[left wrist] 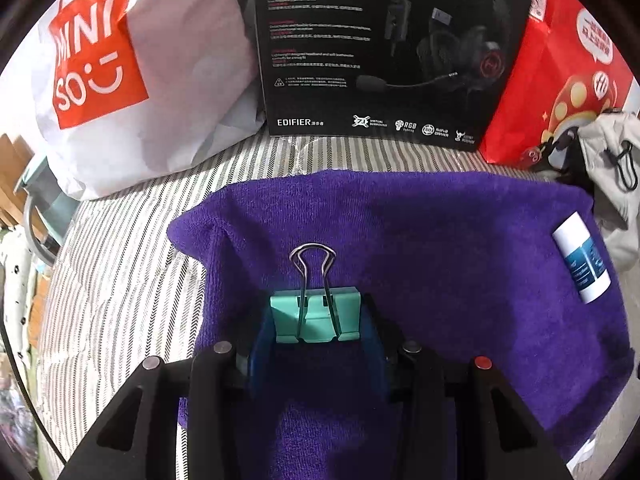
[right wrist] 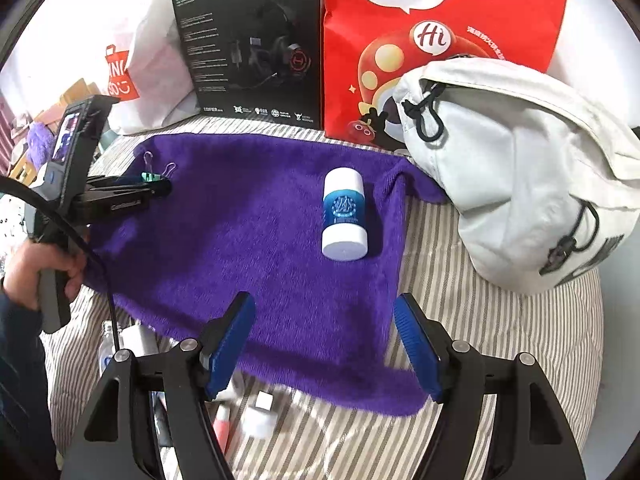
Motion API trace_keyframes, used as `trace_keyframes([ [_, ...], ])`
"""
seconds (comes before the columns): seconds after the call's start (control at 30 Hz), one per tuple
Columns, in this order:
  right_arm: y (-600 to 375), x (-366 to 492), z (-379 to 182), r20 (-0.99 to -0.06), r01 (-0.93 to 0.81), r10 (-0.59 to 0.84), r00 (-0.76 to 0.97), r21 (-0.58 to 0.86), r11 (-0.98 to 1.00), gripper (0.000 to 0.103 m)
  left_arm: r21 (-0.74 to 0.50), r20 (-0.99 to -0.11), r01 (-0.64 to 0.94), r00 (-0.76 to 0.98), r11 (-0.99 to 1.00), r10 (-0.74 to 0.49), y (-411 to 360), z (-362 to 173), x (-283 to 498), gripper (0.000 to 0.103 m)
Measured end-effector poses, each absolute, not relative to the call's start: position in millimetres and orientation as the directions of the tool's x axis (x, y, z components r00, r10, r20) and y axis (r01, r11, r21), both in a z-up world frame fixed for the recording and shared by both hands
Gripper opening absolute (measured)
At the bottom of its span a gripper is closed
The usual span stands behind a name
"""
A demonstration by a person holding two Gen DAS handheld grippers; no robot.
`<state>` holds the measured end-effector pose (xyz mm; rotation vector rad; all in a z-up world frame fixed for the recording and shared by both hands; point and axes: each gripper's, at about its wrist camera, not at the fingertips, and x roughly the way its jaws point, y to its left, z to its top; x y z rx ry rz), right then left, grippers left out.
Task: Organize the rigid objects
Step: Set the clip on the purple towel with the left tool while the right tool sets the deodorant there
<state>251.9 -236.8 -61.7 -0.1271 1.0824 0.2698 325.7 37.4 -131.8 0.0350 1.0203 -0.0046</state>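
Note:
A teal binder clip (left wrist: 316, 316) with wire handles sits between the blue pads of my left gripper (left wrist: 316, 330), which is shut on it just above the purple towel (left wrist: 440, 240). The right wrist view shows the same left gripper (right wrist: 154, 184) holding the clip (right wrist: 150, 177) over the towel's (right wrist: 248, 240) far left corner. A white and blue cylindrical bottle (right wrist: 344, 216) lies on the towel's right part, also seen as the bottle (left wrist: 582, 258) at the right edge of the left wrist view. My right gripper (right wrist: 324, 344) stands open over the towel's near edge, with nothing between its pads.
A white shopping bag (left wrist: 120, 80), a black headset box (left wrist: 380, 48) and a red paper bag (right wrist: 432, 40) stand along the back of the striped sheet (left wrist: 120, 280). A white drawstring bag (right wrist: 520, 176) lies at the right. Small bottles and items (right wrist: 248, 416) lie near my right gripper. A hand (right wrist: 36, 268) holds the left gripper's handle.

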Motion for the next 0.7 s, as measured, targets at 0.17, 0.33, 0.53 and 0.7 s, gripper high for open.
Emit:
trace_keyframes([
  [0.17, -245.5, 239.7, -60.9, -0.886, -0.267, 0.156, 0.437, 0.038, 0.963, 0.073, 0.061, -0.853, 0.022, 0.520, 0.998, 0.040, 30.9, -133.3, 325.0, 0.046],
  [0.33, -256.7, 223.1, -56.7, -0.886, -0.244, 0.149, 0.438, 0.042, 0.969, 0.073, 0.076, -0.855, 0.055, 0.518, 0.996, 0.036, 22.2, -134.2, 310.3, 0.062],
  [0.53, -269.5, 198.6, -44.3, -0.877, -0.210, 0.154, 0.455, 0.062, 0.976, 0.073, 0.051, -0.832, 0.008, 0.553, 0.999, 0.038, 15.9, -112.9, 273.4, 0.066],
  [0.7, -282.8, 172.3, -32.0, -0.860, -0.163, 0.171, 0.480, 0.104, 0.981, 0.080, -0.015, -0.801, 0.013, 0.598, 1.000, -0.020, 7.4, -87.8, 216.7, 0.084],
])
